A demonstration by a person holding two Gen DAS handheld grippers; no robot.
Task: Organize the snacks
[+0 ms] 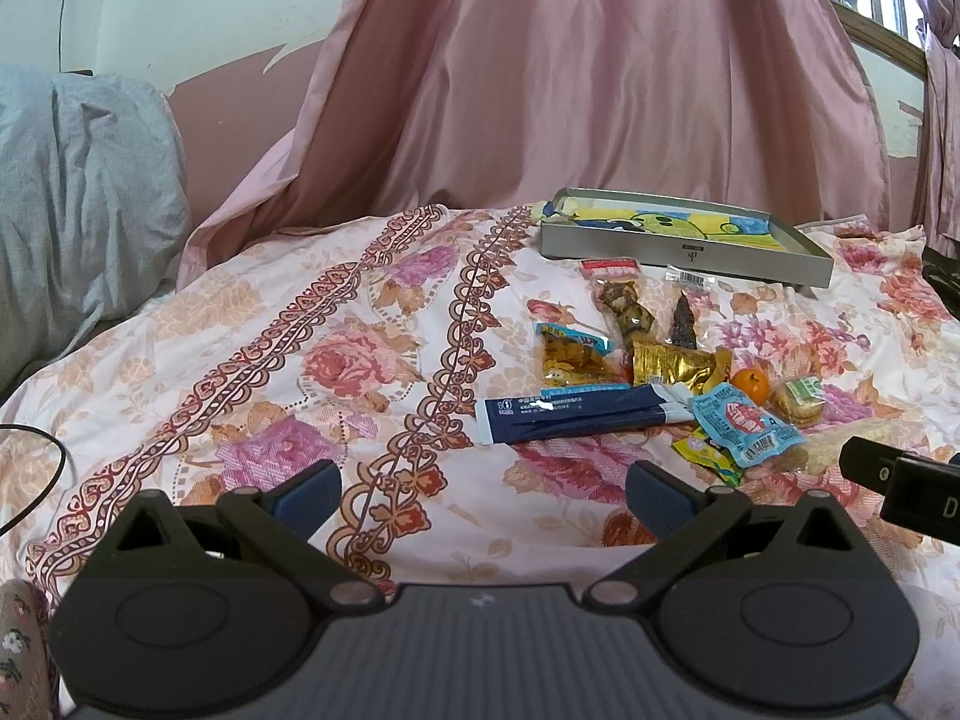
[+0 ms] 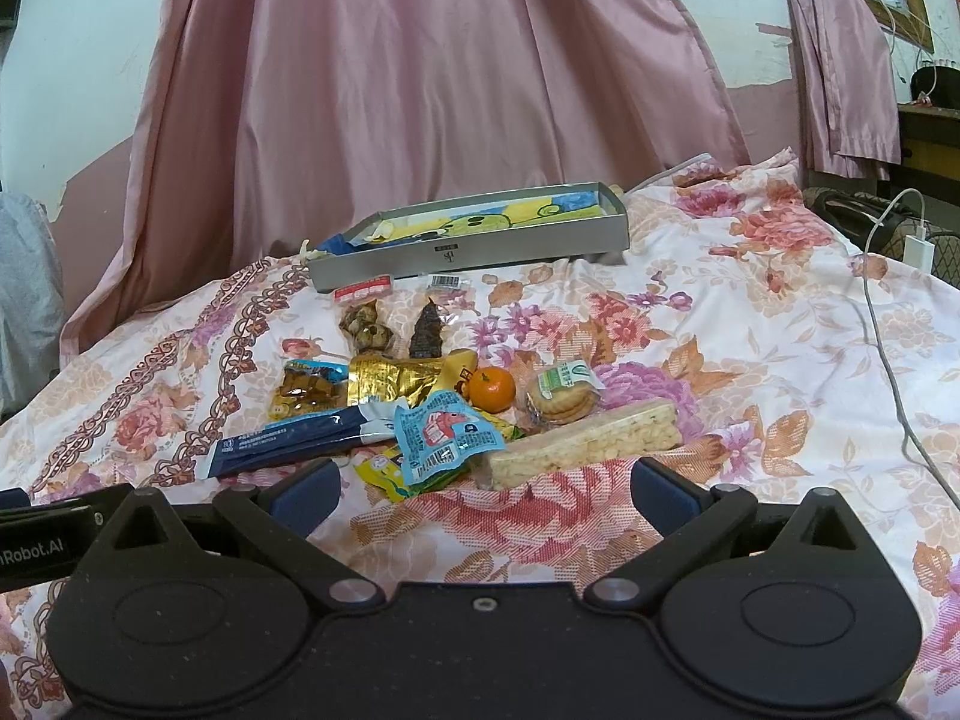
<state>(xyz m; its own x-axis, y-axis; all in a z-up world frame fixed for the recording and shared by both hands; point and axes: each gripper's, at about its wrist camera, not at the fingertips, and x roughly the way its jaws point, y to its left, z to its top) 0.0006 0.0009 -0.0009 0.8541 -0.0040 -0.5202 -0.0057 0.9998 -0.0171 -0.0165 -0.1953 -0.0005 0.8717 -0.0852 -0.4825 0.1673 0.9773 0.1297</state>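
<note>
A pile of snacks lies on a floral bedsheet: a dark blue packet [image 1: 570,414] [image 2: 288,435], a light blue packet [image 1: 744,423] [image 2: 447,435], a gold packet [image 1: 672,363] [image 2: 396,378], a small orange [image 1: 750,385] [image 2: 492,388], wrapped biscuits [image 1: 795,402] [image 2: 564,396] and a rice cracker bar [image 2: 585,441]. A shallow grey box [image 1: 684,249] [image 2: 468,252] stands behind them. My left gripper [image 1: 480,492] is open and empty, left of the pile. My right gripper [image 2: 483,489] is open and empty, just in front of the pile.
Pink curtains [image 1: 570,78] hang behind the bed. A grey pillow [image 1: 78,192] lies at far left. A white charger and cable [image 2: 888,300] run along the right side of the bed. A black cable [image 1: 42,468] lies at the left.
</note>
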